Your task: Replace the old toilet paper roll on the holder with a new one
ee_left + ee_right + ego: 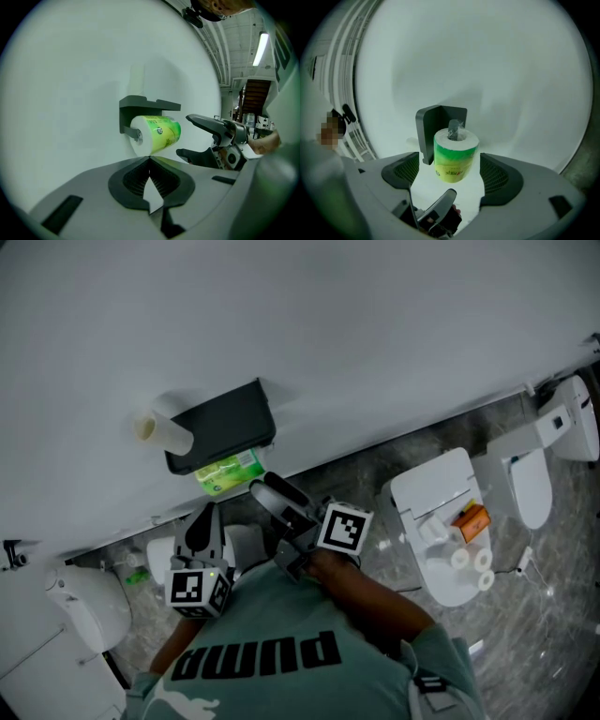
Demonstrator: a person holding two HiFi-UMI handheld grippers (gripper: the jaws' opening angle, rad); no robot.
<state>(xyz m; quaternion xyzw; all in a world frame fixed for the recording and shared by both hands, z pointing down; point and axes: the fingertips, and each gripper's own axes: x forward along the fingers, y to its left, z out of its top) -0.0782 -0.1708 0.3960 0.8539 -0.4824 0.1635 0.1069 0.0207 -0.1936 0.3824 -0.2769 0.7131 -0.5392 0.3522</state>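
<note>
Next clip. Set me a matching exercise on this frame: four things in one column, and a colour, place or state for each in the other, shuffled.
Things:
1. green roll
2. left claw
3. right claw
4. holder

Colour, place or state:
A. open, jaws apart
B. dark grey
C. shut, nothing between the jaws
D. hung on the holder

Pairs: 1-D, 2-C, 3-A, 4-B
</note>
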